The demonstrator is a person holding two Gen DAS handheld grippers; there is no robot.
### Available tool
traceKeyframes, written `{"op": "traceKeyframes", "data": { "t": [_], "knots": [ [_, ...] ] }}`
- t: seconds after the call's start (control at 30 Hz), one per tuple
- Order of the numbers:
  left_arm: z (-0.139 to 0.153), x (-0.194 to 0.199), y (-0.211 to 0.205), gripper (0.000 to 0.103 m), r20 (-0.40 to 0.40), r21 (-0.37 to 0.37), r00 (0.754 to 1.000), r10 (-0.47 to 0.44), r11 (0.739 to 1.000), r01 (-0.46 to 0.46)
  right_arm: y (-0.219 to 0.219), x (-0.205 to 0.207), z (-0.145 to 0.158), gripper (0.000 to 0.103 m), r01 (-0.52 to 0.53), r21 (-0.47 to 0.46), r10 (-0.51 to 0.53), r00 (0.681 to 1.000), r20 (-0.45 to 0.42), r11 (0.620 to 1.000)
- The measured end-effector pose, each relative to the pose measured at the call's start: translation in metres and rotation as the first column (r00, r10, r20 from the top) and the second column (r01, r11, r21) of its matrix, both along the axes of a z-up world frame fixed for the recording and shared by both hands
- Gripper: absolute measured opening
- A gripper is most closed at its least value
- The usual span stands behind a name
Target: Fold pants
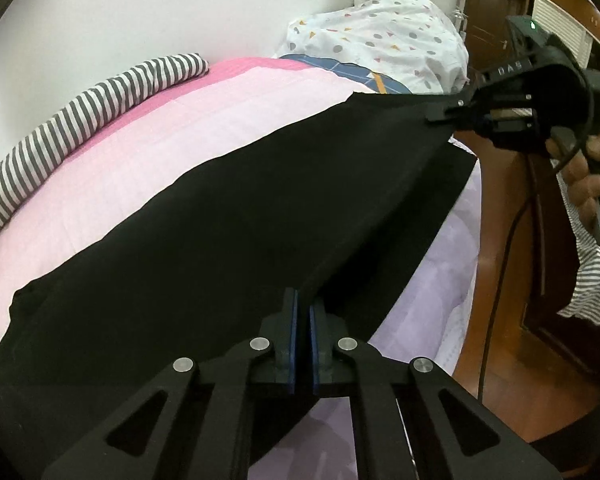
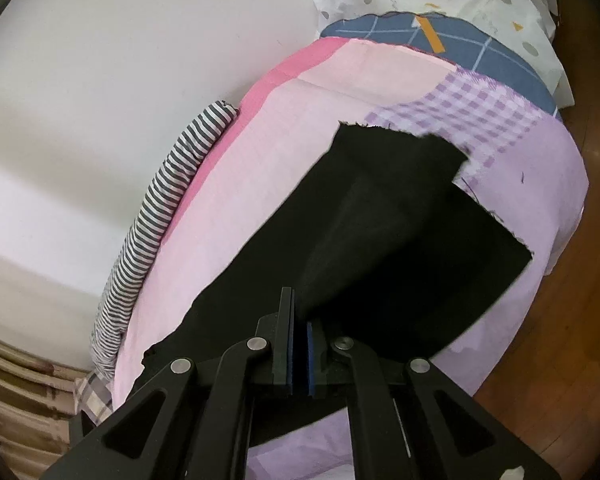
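Black pants (image 1: 228,216) lie along a bed with a pink and lilac cover (image 1: 148,132). My left gripper (image 1: 303,312) is shut on the near edge of the pants and lifts it. My right gripper (image 1: 440,114), seen in the left wrist view at the far right, is shut on the far edge of the same lifted fold. In the right wrist view the right gripper (image 2: 300,316) pinches a raised ridge of the pants (image 2: 400,216), with the rest spread flat on the cover (image 2: 284,128).
A striped grey-and-white roll (image 1: 80,112) lies along the wall side of the bed. A white spotted bundle (image 1: 384,40) and a blue checked cloth (image 2: 452,44) sit at the far end. Wooden floor (image 2: 560,340) is on the right of the bed.
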State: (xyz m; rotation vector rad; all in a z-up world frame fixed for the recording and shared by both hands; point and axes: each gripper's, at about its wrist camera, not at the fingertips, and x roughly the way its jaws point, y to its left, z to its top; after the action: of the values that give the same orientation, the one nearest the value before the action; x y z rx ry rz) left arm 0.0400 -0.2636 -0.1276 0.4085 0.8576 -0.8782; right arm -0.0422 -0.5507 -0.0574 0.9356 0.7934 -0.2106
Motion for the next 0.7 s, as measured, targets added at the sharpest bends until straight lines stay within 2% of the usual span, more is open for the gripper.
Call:
{"op": "traceKeyframes", "data": {
  "t": [0.2, 0.47, 0.7],
  "knots": [
    [0.001, -0.002, -0.002, 0.005, 0.007, 0.001, 1.0, 0.002, 1.0, -0.002, -0.019, -0.009, -0.018, 0.011, 0.062, 0.045, -0.061, 0.998, -0.02, 0.997],
    [-0.004, -0.007, -0.004, 0.005, 0.029, 0.025, 1.0, -0.005, 1.0, 0.004, -0.059, -0.02, -0.027, 0.011, 0.166, 0.041, -0.164, 0.986, -0.043, 0.985],
    [-0.004, -0.005, -0.004, 0.005, 0.024, 0.026, 1.0, -0.003, 1.0, 0.002, -0.067, -0.02, -0.02, 0.005, 0.16, -0.039, -0.162, 0.985, -0.059, 0.986]
  ]
}}
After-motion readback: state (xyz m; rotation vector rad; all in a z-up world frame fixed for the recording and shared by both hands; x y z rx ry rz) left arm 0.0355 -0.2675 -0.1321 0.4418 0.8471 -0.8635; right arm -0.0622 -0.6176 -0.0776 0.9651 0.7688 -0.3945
